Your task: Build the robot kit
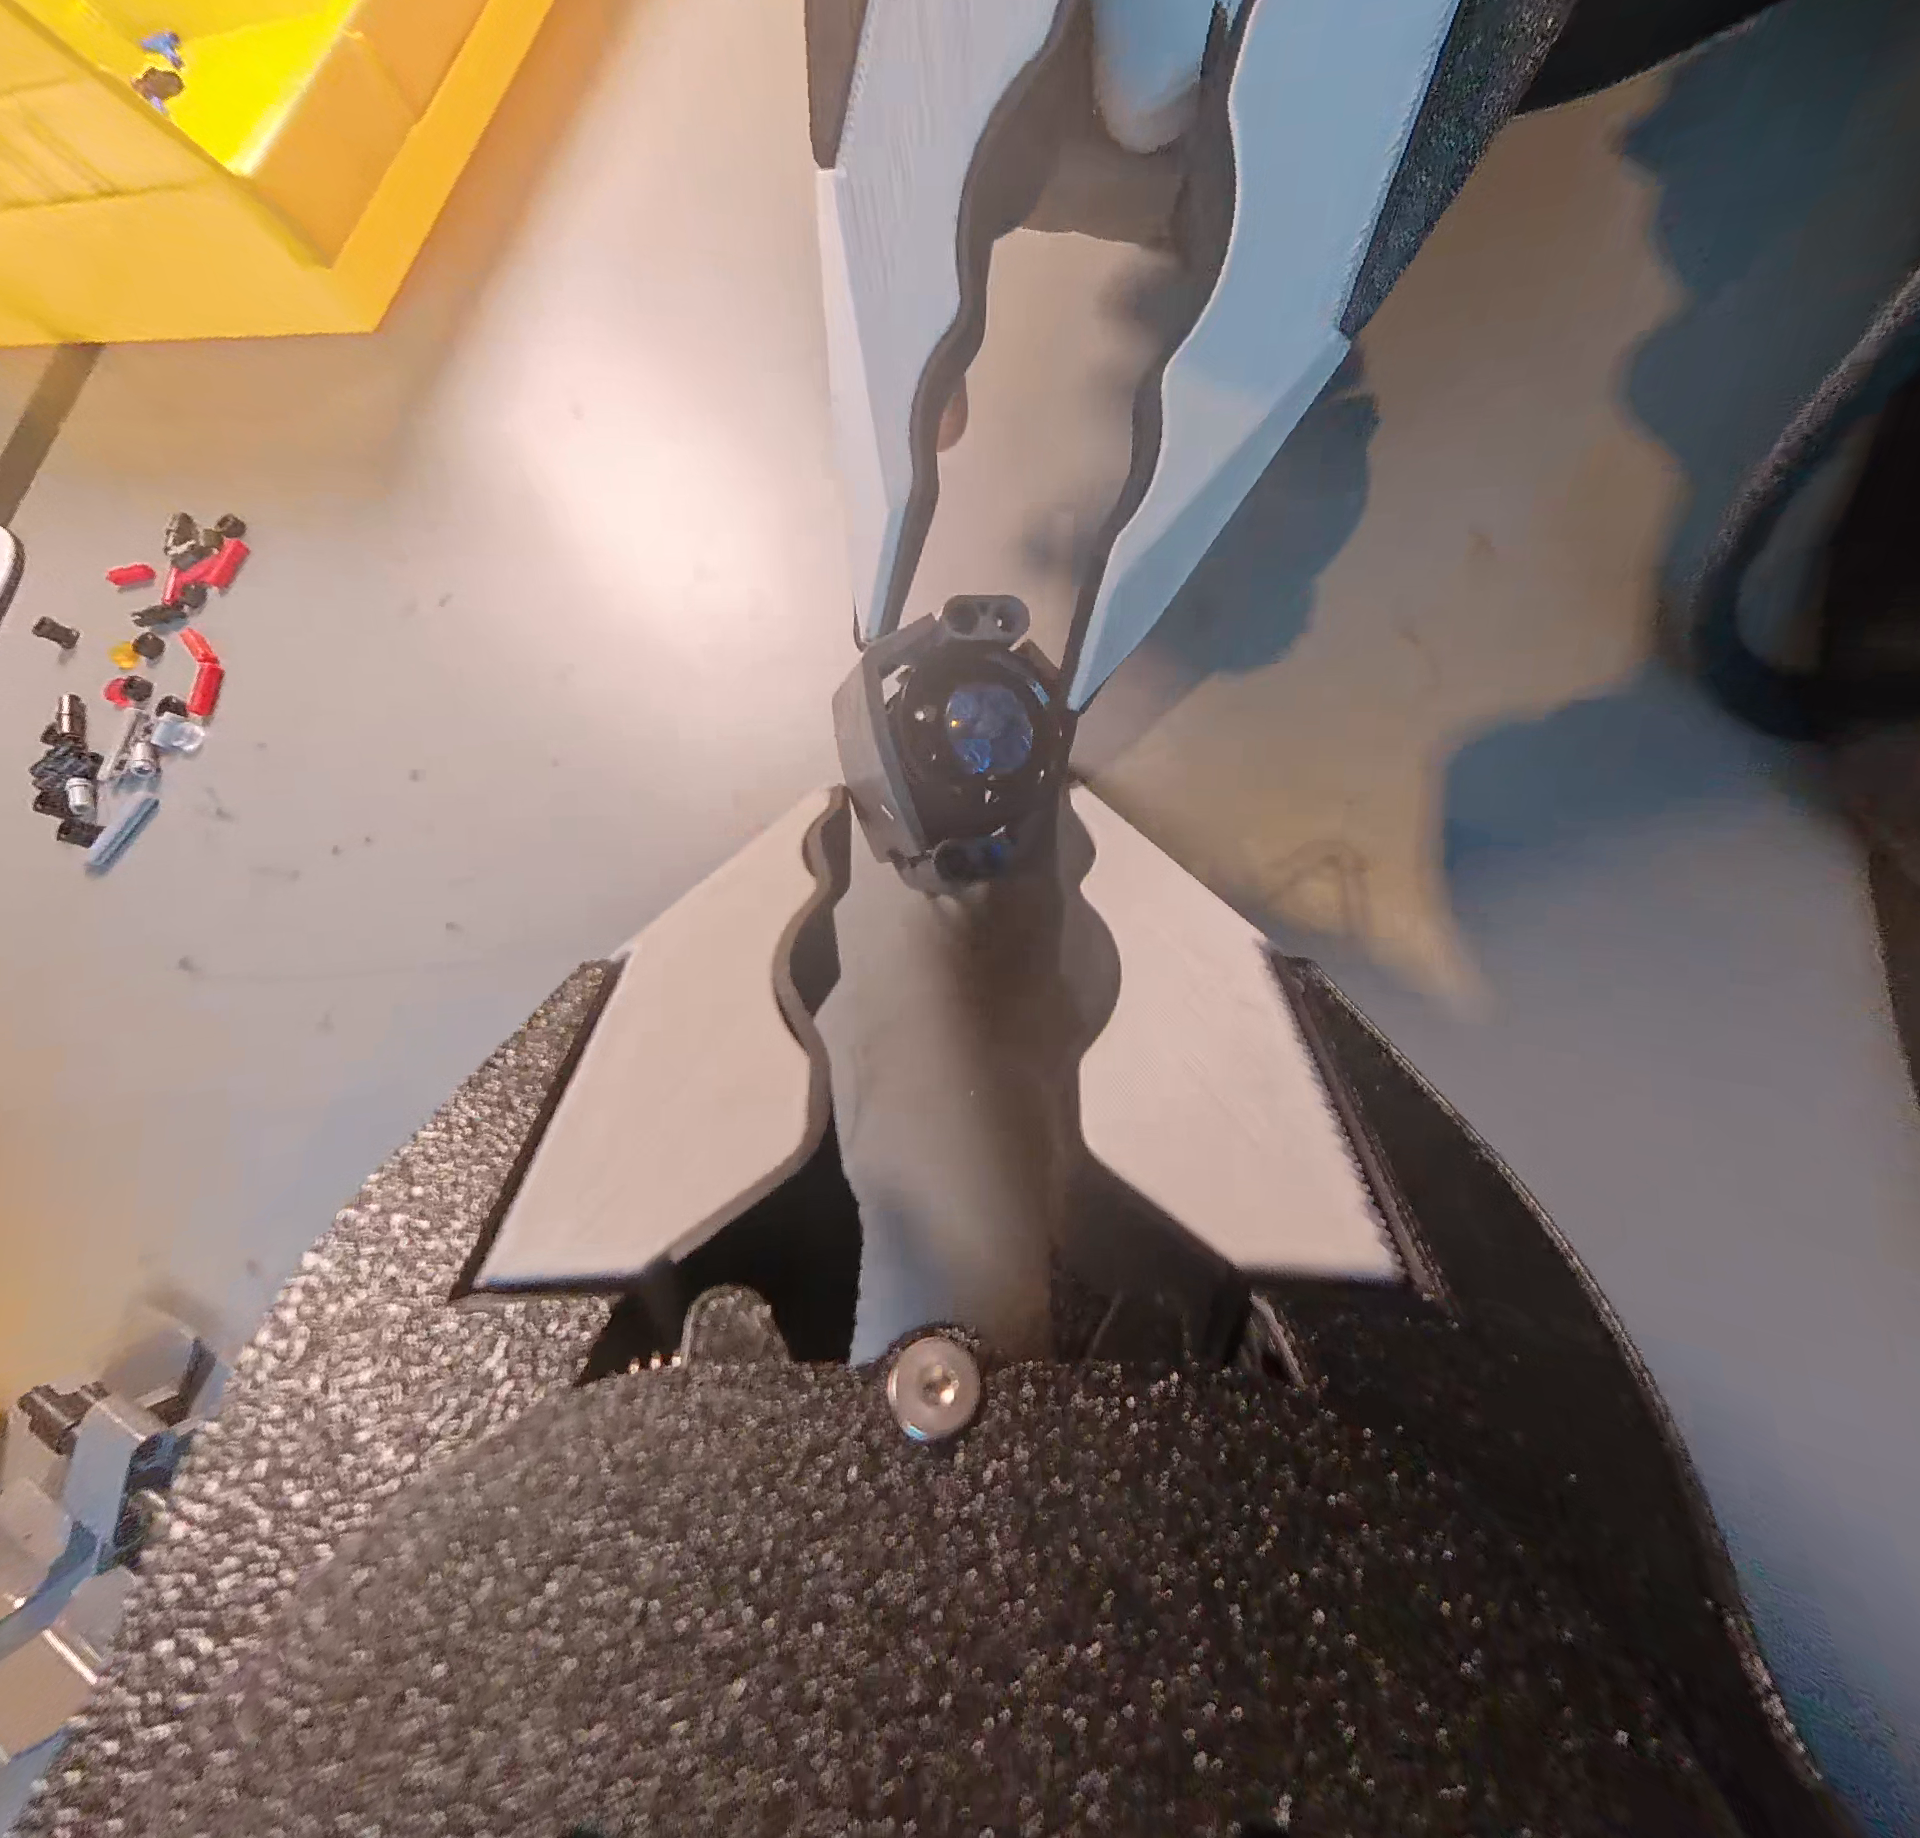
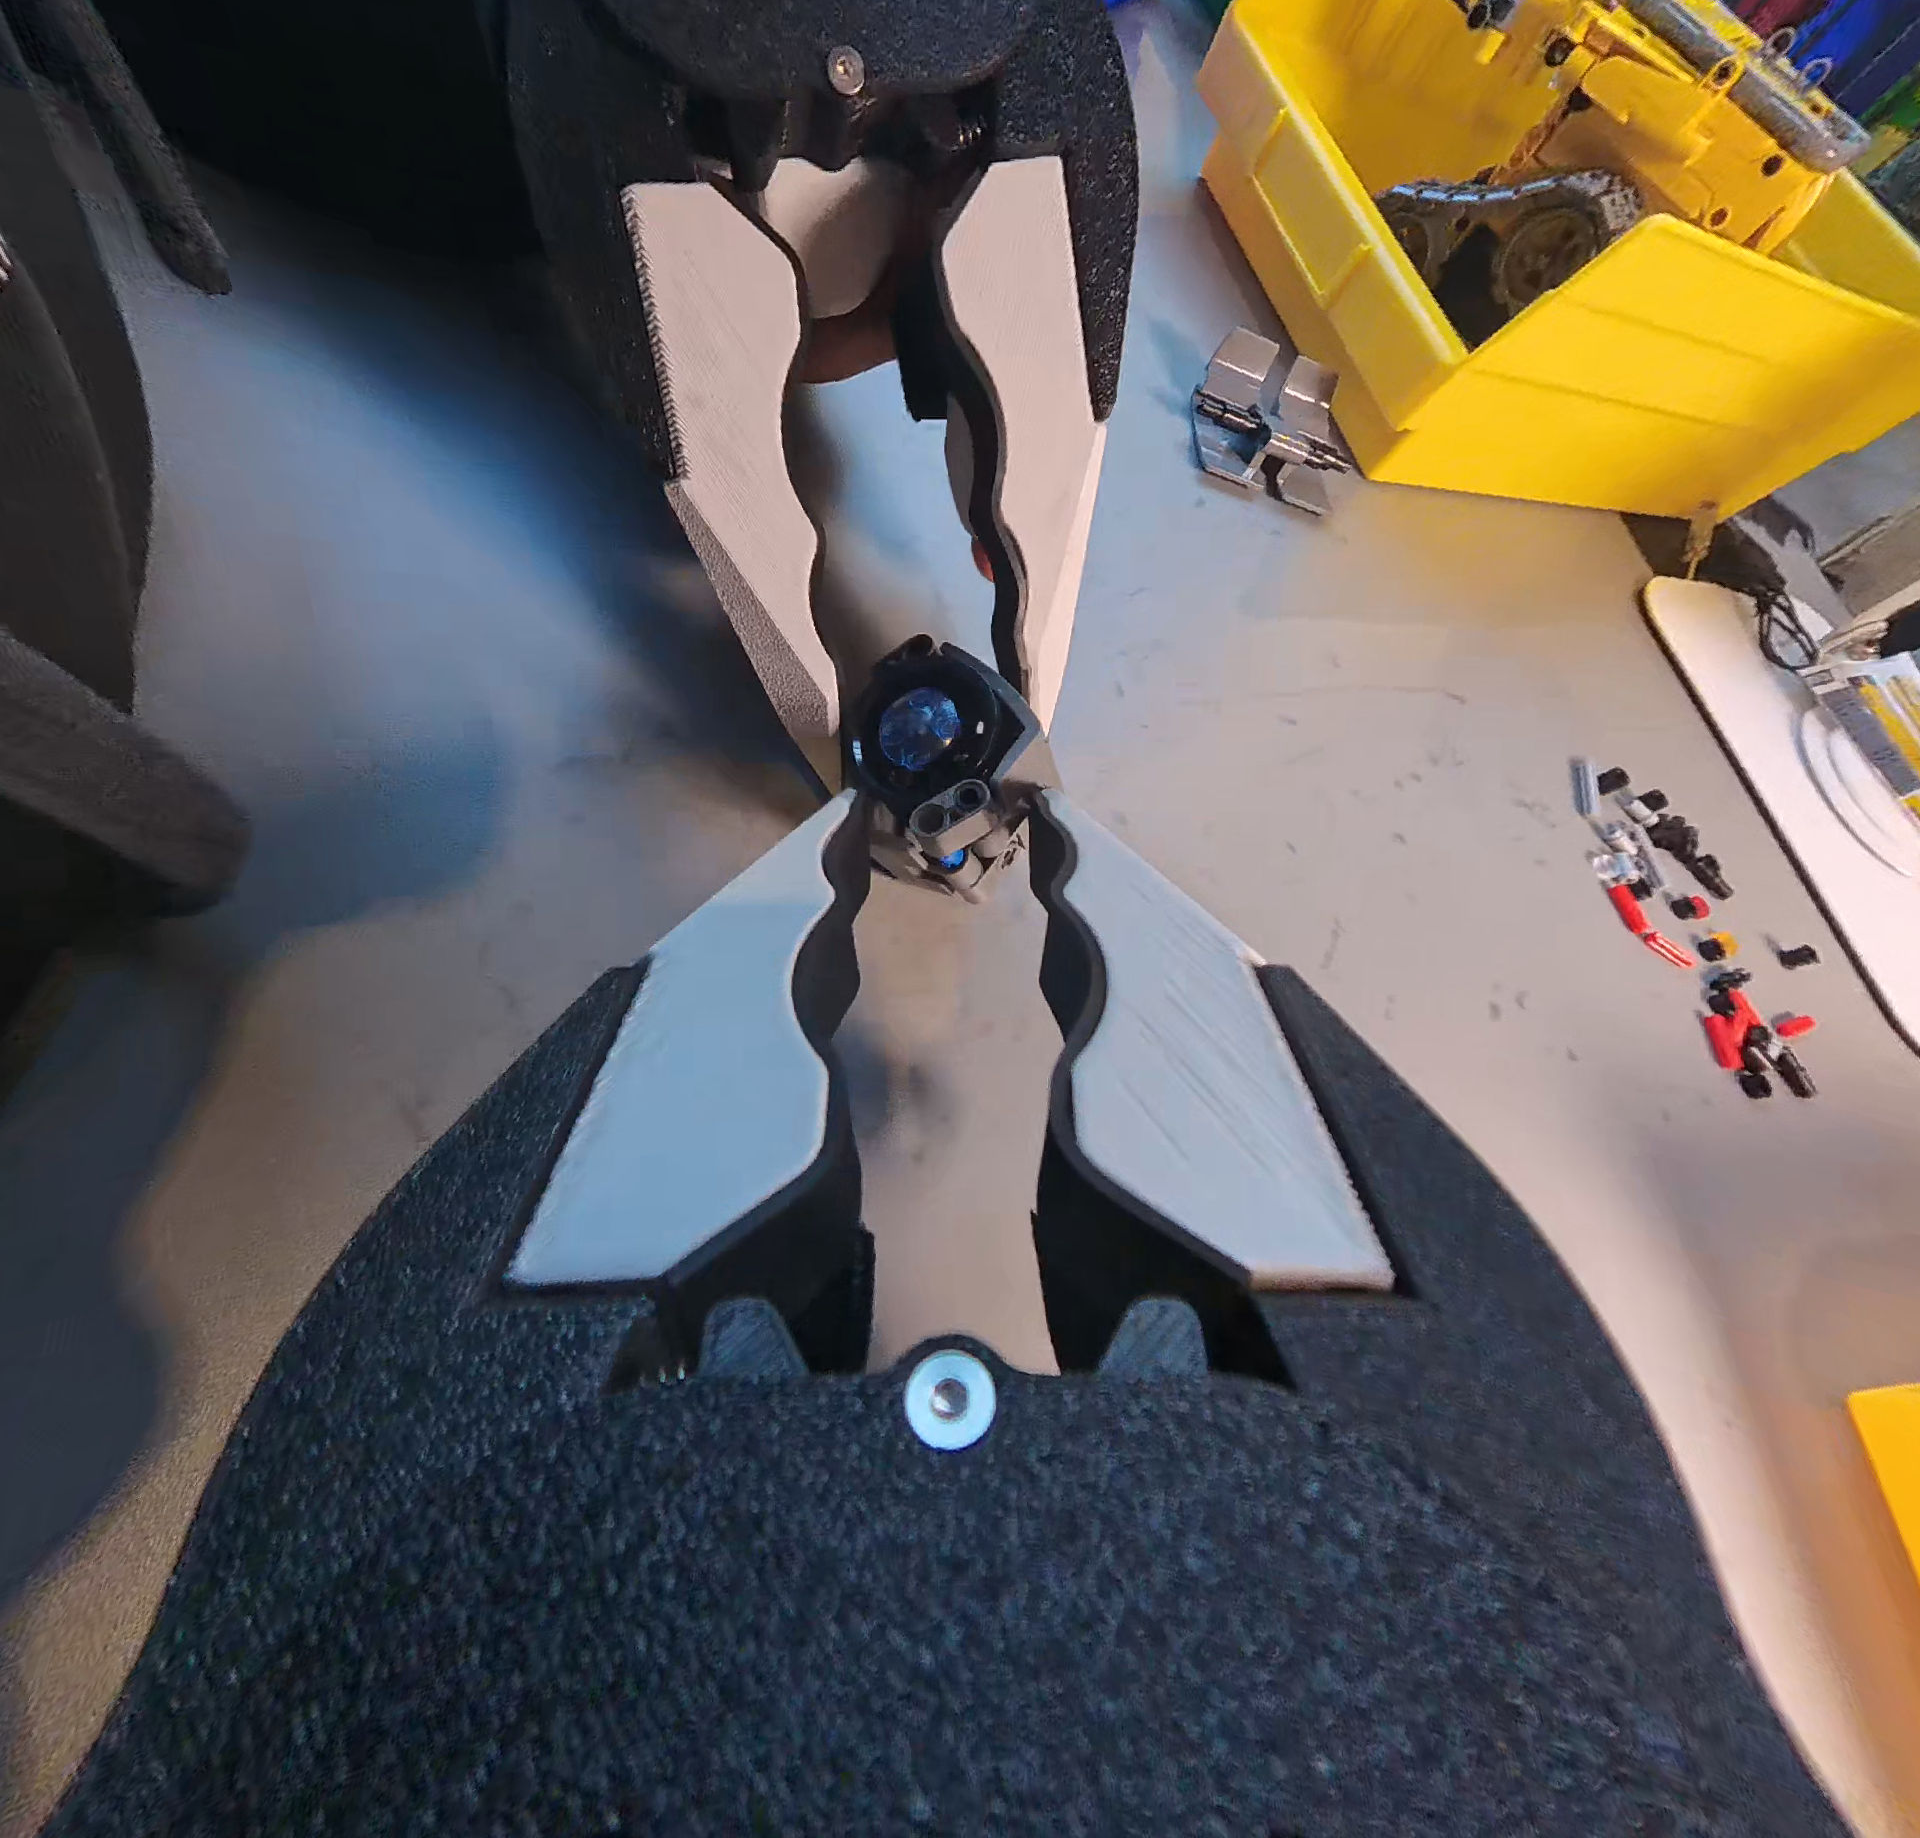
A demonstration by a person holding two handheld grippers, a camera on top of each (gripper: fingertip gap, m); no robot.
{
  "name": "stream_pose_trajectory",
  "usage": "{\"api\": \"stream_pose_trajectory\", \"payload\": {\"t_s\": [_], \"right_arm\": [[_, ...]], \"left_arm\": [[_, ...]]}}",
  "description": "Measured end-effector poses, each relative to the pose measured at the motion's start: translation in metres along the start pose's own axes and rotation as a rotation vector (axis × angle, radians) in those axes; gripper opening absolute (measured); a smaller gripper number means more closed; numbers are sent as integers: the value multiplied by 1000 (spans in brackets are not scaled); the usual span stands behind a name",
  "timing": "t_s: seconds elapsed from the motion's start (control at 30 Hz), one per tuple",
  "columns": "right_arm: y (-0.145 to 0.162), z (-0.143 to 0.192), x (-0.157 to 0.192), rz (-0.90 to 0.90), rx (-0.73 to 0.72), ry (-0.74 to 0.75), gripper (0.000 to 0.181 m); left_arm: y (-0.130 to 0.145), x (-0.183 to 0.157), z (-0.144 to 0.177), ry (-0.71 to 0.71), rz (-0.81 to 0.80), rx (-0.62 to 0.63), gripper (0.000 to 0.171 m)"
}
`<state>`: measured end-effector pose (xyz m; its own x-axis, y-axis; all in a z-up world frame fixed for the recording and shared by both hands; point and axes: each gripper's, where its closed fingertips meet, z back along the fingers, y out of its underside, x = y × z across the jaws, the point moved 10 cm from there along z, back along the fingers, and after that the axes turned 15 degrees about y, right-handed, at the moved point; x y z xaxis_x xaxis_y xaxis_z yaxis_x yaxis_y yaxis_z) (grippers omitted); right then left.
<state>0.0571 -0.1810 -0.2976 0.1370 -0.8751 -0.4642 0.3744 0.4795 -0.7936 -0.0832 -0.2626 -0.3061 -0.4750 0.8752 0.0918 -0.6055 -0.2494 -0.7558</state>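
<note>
- Both tools meet tip to tip above the desk: the left tool (image 1: 961, 801) and the right tool (image 2: 940, 801) each pinch one small grey-and-black brick assembly (image 1: 951, 739) with a blue centre, held between them.
- Grey desk (image 2: 1299, 666) lies beneath, scuffed and shadowed.
- Left of the left tool lie loose red and black pieces (image 1: 135, 666); a yellow bin (image 2: 1558, 365) holding a yellow tracked model (image 2: 1579, 126) sits ahead-right of the right tool.
- Each tool points at the other, angled downward.

grey-black blue-lensed assembly (image 1: 951, 739) mid-air
</note>
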Motion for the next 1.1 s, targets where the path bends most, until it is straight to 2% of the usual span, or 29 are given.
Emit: {"api": "stream_pose_trajectory", "payload": {"t_s": [0.1,0.27,0.33,0.4,0.47,0.53,0.73,0.83,0.9,0.97,1.1], "right_arm": [[1,0,-4,-78,14,-38,33],[0,-7,-20,-392,58,-206,63],[-2,-10,-27,-507,12,-258,60],[-5,-9,-32,-535,-53,-267,44],[-10,-6,-32,-487,-97,-274,39],[-16,0,-31,-385,-178,-209,38],[-26,23,-20,54,-332,92,38],[-32,28,-15,130,-366,149,38],[-34,28,-13,153,-375,161,38],[-35,29,-13,163,-376,170,38],[-37,29,-14,145,-378,160,38]], "left_arm": [[2,-2,1,-31,-58,10,37],[-5,-10,8,-196,-297,17,37],[-11,-15,11,-317,-438,26,37],[-16,-20,13,-391,-529,30,37],[-19,-23,14,-437,-577,28,38],[-20,-23,19,-456,-577,-28,38],[-20,-5,44,-235,-225,-340,62],[-26,-6,46,-143,-176,-435,61],[-28,-9,45,-126,-189,-434,58],[-29,-12,44,-111,-201,-430,47],[-30,-13,47,-120,-213,-437,44]]}}
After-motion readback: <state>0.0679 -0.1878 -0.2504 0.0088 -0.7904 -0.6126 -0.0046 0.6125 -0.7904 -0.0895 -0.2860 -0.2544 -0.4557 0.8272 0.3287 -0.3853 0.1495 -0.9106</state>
